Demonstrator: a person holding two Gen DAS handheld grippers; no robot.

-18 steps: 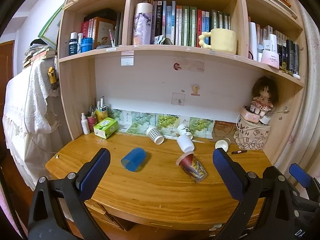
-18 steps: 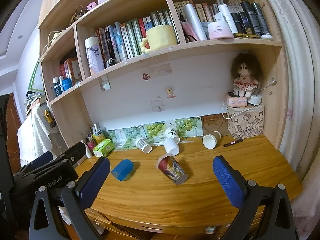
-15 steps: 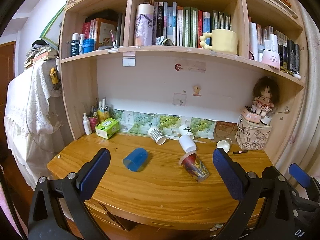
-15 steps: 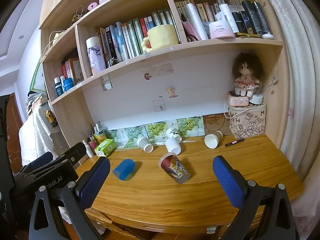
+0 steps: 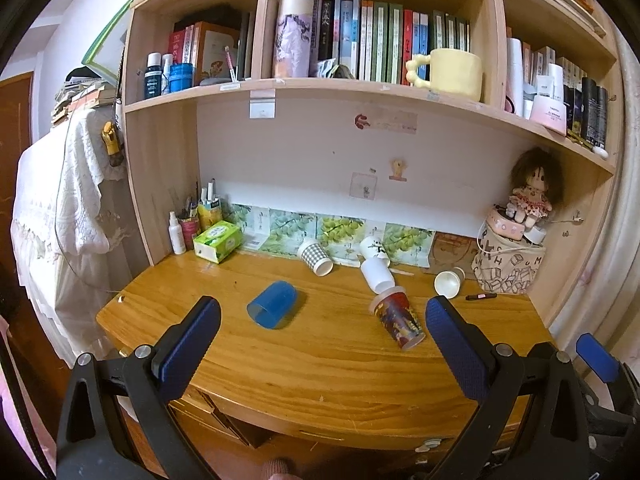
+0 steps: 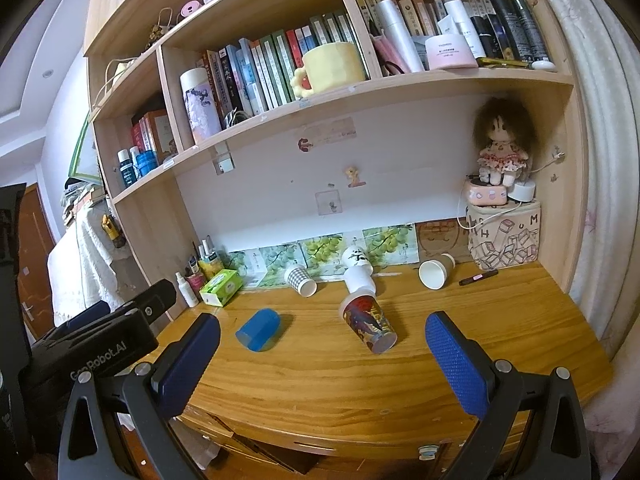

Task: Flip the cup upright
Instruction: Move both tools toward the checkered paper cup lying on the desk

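Several cups lie on their sides on the wooden desk (image 5: 320,364). A blue plastic cup (image 5: 272,309) (image 6: 258,330) lies left of centre. A red patterned cup (image 5: 397,319) (image 6: 368,323) lies right of centre. Behind them lie a checked paper cup (image 5: 315,256), a white cup (image 5: 377,272), a panda cup (image 5: 372,246) and a small paper cup (image 5: 449,281). My left gripper (image 5: 320,340) is open and empty, held before the desk's front edge. My right gripper (image 6: 322,352) is open and empty too, to the right of the left one.
A green tissue box (image 5: 218,241), bottles and pens stand at the back left. A printed box with a doll (image 5: 534,196) on top stands at the back right, with a dark pen (image 5: 480,296) in front. Shelves of books and a yellow mug (image 5: 448,72) hang overhead.
Both views have shifted slightly, with the desk and cups drifting a little right and down. The cups have not moved and both grippers stay open.
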